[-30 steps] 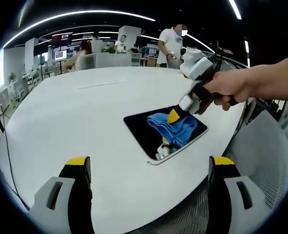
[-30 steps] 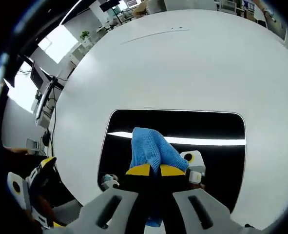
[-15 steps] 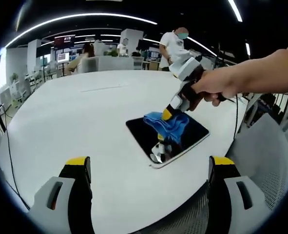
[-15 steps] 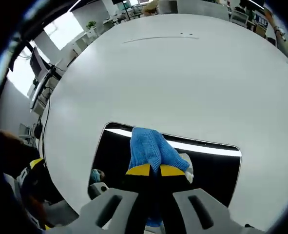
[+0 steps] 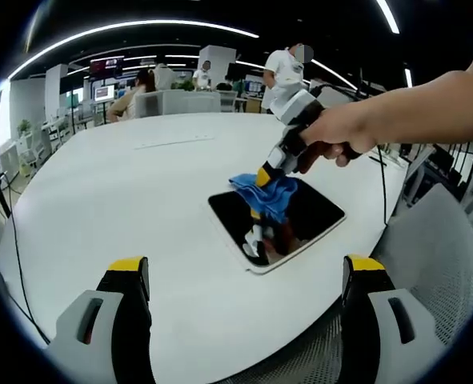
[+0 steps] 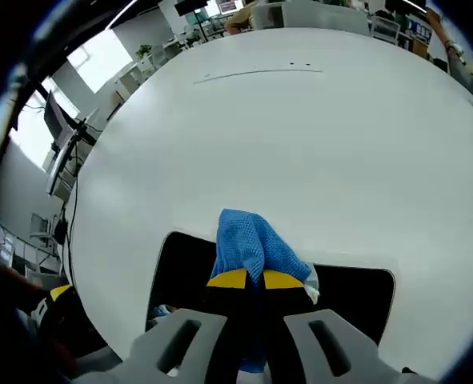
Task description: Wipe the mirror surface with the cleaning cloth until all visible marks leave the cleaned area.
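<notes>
A dark rectangular mirror [image 5: 304, 224] lies flat on the white table [image 5: 124, 184] near its front right edge. In the left gripper view a hand holds my right gripper [image 5: 265, 173], shut on a blue cleaning cloth [image 5: 270, 194] that presses on the mirror's far left edge. In the right gripper view the blue cloth [image 6: 249, 245] bunches between the yellow-tipped jaws of the right gripper [image 6: 246, 279], above the mirror [image 6: 344, 296]. My left gripper [image 5: 246, 272] stands open, jaws wide apart, well short of the mirror with nothing between them.
People stand and sit at desks [image 5: 180, 96] beyond the far side of the table. A grey mesh chair [image 5: 436, 264] is at the right of the table edge. A thin seam [image 6: 256, 74] crosses the far tabletop.
The right gripper has carried the cloth across the mirror toward its far left edge. The left gripper stays open and in place.
</notes>
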The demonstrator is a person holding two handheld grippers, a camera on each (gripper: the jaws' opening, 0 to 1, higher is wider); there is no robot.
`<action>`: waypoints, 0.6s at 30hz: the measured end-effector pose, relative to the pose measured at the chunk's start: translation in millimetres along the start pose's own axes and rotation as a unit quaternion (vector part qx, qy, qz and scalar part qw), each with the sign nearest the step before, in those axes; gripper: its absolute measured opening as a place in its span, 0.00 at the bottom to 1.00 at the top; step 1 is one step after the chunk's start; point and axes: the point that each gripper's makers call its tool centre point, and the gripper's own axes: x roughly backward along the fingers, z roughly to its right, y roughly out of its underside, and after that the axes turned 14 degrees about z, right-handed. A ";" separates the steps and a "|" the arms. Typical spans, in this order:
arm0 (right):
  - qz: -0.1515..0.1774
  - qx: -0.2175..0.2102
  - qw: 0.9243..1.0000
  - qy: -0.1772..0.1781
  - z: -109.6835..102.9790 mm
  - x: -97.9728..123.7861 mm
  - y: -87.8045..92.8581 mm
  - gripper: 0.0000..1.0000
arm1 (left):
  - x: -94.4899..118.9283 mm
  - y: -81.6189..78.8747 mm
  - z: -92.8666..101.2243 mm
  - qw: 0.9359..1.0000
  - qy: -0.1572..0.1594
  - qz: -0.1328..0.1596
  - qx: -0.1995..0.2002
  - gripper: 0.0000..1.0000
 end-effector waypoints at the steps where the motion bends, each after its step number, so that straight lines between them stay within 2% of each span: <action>1: -0.001 0.002 1.000 0.000 -0.1 -0.2 -0.1 0.00 | 0.0 0.2 -0.2 1.000 0.000 -0.001 0.001 0.99; 14: -0.001 -0.003 1.000 -0.011 2.1 -0.2 0.6 0.00 | 1.0 2.5 0.3 1.000 0.001 -0.007 0.002 0.99; 18: 0.001 -0.003 1.000 -0.007 9.5 0.1 0.8 0.00 | 0.5 3.6 0.8 1.000 0.003 -0.009 0.003 0.99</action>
